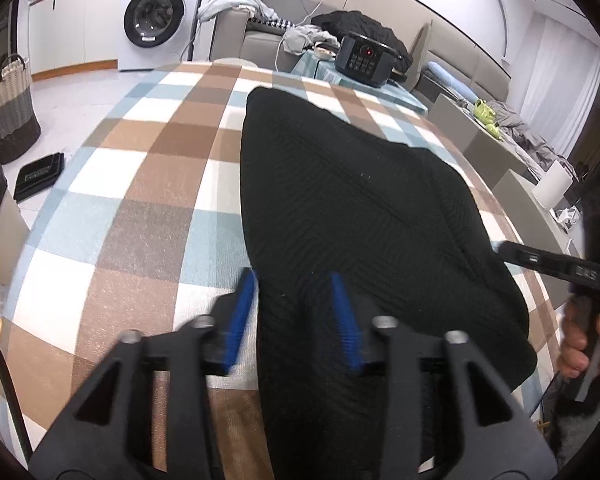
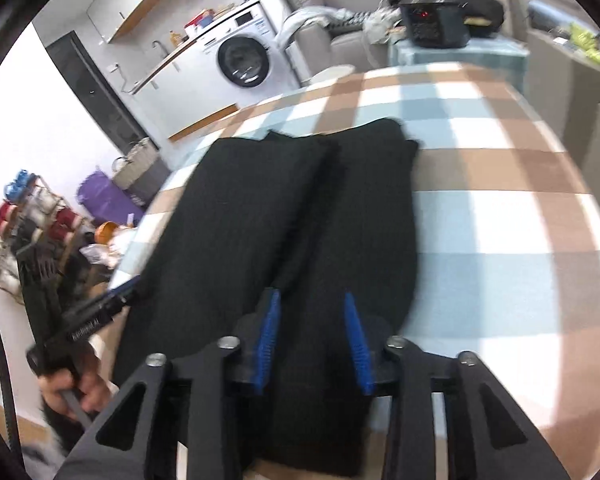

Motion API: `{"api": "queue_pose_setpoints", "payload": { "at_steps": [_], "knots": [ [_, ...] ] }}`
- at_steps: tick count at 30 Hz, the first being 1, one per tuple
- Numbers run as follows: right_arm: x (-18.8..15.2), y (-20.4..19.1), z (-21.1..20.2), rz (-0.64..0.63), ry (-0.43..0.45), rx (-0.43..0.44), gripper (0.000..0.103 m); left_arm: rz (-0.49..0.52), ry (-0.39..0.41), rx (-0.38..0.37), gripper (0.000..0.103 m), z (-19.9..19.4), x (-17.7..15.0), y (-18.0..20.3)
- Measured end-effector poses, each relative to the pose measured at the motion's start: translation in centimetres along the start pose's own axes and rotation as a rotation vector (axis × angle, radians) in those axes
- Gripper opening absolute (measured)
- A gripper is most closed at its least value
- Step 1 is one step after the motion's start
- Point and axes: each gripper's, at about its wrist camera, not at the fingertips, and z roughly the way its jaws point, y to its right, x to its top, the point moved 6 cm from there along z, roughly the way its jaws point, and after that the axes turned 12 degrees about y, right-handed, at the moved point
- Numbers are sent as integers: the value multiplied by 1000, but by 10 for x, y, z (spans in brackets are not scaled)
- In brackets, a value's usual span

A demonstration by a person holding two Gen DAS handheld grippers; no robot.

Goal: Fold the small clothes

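A black knit garment (image 1: 340, 200) lies folded lengthwise on the checked tablecloth (image 1: 140, 184). In the right wrist view the black knit garment (image 2: 260, 208) shows two long panels side by side with a crease between them. My left gripper (image 1: 293, 276) hovers over the garment's near left edge, blue pads (image 1: 242, 316) apart, cloth below them but not pinched. My right gripper (image 2: 312, 294) stands open over the near end of the right panel. A hand (image 1: 580, 344) at the right edge holds the other tool's handle.
A black cooker with a keypad (image 1: 364, 60) sits on a teal-covered side table past the far table edge. A washing machine (image 1: 156, 16), a woven basket (image 1: 6, 108) and a black tray (image 1: 40, 176) are on the floor side at left. A sofa with clothes (image 1: 520, 132) runs along the right.
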Motion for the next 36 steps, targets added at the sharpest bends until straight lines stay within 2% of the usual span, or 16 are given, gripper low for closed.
{"api": "queue_pose_setpoints", "payload": {
  "at_steps": [3,5,8,11,13,14,16,17,20,23,25,27,29,31,33,36],
  "knots": [
    [4,-3,28,60,-54,41,41,0,33,7,66,-10,6,1],
    [6,0,46,120,-82,61,41,-4,47,-11,70,-15,9,1],
    [14,-1,63,120,-78,76,41,-3,52,-14,70,-18,9,2],
    [25,-2,71,100,-62,51,40,-10,40,-18,70,-16,7,2],
    [32,-5,77,61,-38,38,26,-14,38,-22,70,-16,7,3],
    [34,-9,78,35,-32,35,13,-13,39,-24,70,-17,7,3],
    [41,-21,69,-13,3,40,10,-16,50,-23,70,-19,7,4],
    [50,-30,56,-52,58,48,9,-19,57,-25,70,-21,8,4],
    [74,-42,24,-101,146,29,9,-28,73,-30,70,-23,13,3],
    [82,-33,20,-132,156,-77,9,-26,70,-25,70,-23,11,3],
    [74,-15,34,-97,99,-125,9,-25,59,-21,70,-20,9,3],
    [60,4,53,-56,20,-134,11,-27,45,-16,70,-16,6,2],
    [44,20,59,19,-40,-97,15,-26,39,-14,70,-15,4,3],
    [35,28,53,108,-43,-32,22,-24,37,-13,70,-14,4,4],
    [26,34,40,153,-43,36,34,-22,34,-15,70,-12,3,5],
    [12,29,30,163,-41,93,40,-25,21,-14,70,-8,0,4]
  ]
}}
